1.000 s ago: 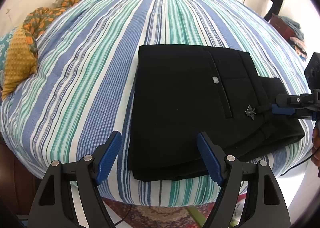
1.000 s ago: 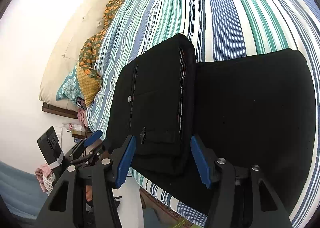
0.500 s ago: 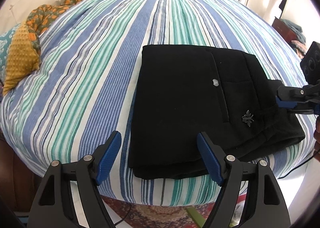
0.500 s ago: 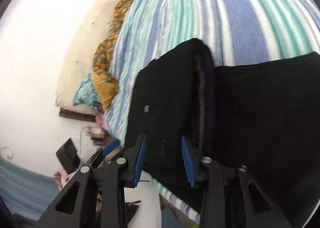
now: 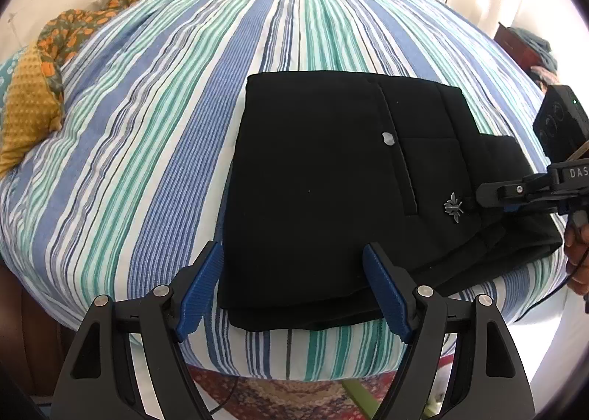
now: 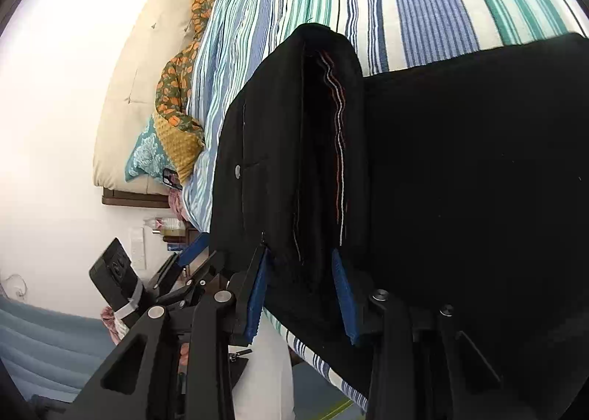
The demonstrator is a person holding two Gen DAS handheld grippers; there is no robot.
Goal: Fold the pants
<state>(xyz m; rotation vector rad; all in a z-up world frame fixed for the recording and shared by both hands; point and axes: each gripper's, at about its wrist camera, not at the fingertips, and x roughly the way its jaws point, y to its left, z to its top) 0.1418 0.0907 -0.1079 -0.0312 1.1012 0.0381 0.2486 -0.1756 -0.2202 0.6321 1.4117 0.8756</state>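
The right hand-held gripper (image 6: 300,291), wide apart a second ago, now clamps the pants' (image 5: 331,177) waistband. The left hand-held gripper (image 5: 294,291) hangs apart at their near edge. Folded, they lie crosswise on the striped bed (image 5: 165,107), waistband rightward.

Bright daylight, walls blown out w/ glare; heavy fisheye bend + dark vignette at edges; sharp.

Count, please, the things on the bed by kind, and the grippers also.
Black pants: 1, folded, lying on the striped bedspread
Orange patterned cloth: 1, at the head of the bed
Mustard yellow cloth: 1, beside it
Grippers: 2, left gripper and right gripper
Total: 5
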